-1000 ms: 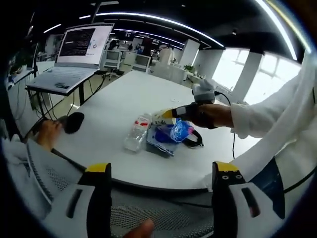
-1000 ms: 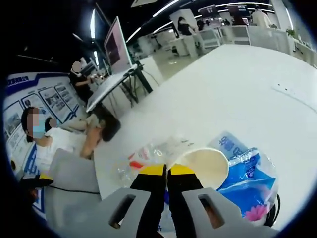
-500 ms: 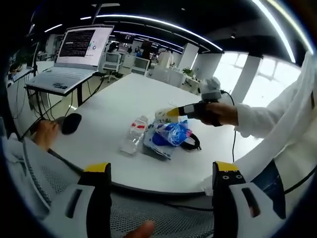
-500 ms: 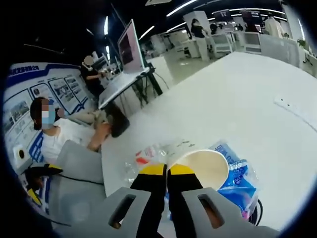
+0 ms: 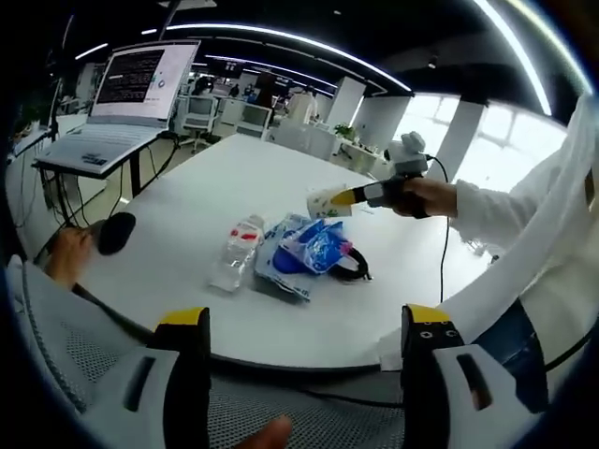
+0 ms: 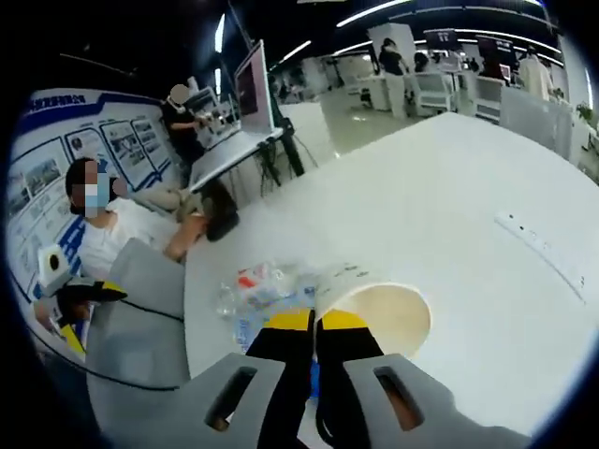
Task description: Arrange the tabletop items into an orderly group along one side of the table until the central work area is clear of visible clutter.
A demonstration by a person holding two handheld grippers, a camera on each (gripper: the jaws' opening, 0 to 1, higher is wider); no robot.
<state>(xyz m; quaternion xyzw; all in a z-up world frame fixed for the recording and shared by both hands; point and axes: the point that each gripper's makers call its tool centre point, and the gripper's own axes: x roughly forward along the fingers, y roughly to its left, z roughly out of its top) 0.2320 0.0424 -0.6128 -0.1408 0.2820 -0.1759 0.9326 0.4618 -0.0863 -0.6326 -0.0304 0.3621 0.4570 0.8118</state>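
Observation:
My right gripper (image 6: 315, 323) is shut on the rim of a cream paper cup (image 6: 379, 313) and holds it in the air above the white table (image 6: 440, 187). In the left gripper view the same cup (image 5: 323, 201) hangs beyond the pile, with the right gripper (image 5: 354, 195) behind it in a hand with a white sleeve. On the table lie a crushed clear plastic bottle (image 5: 234, 254), a blue plastic bag (image 5: 304, 251) and a black cable coil (image 5: 354, 268). The bottle (image 6: 248, 283) also lies below the cup. My left gripper (image 5: 305, 320) stands wide open off the near table edge, holding nothing.
An open laptop (image 5: 131, 89) sits on a stand at the far left. A white power strip (image 6: 543, 248) lies on the table's far side. A grey mesh chair (image 6: 140, 313) and a seated person (image 6: 94, 234) are by the near edge. The left gripper (image 6: 105, 291) is beside the chair.
The right gripper has lifted the cup up off the pile and carried it away toward the far side of the table. The left gripper stays open.

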